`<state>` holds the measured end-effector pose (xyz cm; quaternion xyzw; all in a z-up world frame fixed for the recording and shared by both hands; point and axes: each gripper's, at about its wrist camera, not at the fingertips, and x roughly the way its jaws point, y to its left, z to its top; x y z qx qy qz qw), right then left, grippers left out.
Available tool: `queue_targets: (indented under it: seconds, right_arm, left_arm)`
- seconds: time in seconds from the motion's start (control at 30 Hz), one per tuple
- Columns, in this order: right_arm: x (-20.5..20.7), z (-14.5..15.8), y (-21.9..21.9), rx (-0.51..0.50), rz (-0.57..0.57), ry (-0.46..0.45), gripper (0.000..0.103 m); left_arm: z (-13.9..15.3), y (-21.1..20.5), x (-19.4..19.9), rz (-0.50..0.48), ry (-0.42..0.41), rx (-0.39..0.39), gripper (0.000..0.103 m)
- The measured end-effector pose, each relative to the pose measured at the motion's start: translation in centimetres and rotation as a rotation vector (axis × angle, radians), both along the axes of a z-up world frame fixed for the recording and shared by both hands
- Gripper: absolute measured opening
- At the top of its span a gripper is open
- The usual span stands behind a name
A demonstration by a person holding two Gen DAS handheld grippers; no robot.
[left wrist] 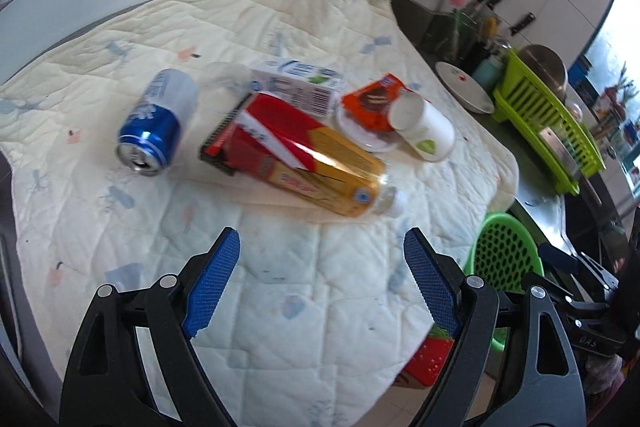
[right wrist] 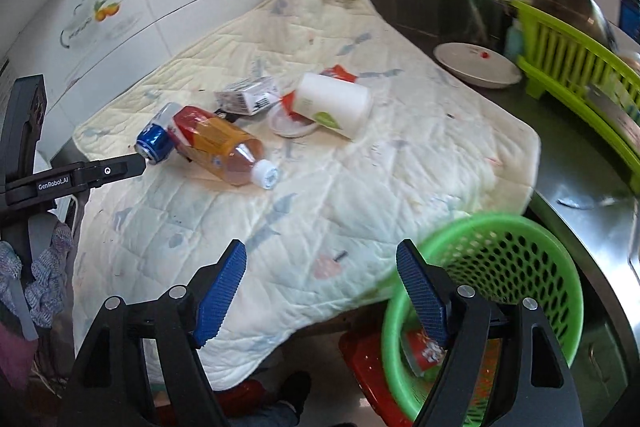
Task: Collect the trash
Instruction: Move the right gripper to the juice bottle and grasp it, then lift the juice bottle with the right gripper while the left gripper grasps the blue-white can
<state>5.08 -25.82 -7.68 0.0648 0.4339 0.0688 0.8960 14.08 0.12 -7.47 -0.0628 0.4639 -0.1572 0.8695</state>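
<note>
A quilted cream cloth (left wrist: 280, 287) carries one blue can (left wrist: 156, 123), one plastic bottle (left wrist: 320, 163), one carton (left wrist: 296, 83) and one white cup (left wrist: 424, 127); the left gripper (left wrist: 320, 283) gapes empty. The right wrist view shows one perforated green basket (right wrist: 520, 267) beneath the right gripper (right wrist: 320, 291), also parted, empty.

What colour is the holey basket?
Bright green basket, clearest in the right wrist view.
</note>
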Motion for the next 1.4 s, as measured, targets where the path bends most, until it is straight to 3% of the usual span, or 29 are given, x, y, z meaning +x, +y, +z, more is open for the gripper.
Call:
queue_targets:
  seconds: [0.4,0.83,1.13,1.4]
  right_arm:
    - [7.3,-0.3,8.1,-0.109,0.276,0.011,0.081]
    - [14.4,-3.0,15.6,-0.253,0.514,0.029,0.086]
    - [18.0,-5.4,18.3,-0.32,0.598,0.066,0.087]
    - [20.0,-7.4,19.4,-0.354,0.608,0.103,0.087]
  left_arm:
    - [-0.8,5.6,1.8,0.083,0.004,0.026,0.083]
    - [-1.6,9.3,3.7,0.111,0.011,0.049,0.083]
    - [-2.1,11.1,4.9,0.125,0.017,0.055,0.083]
    - [-2.5,11.4,6.6,0.12,0.029,0.059,0.083]
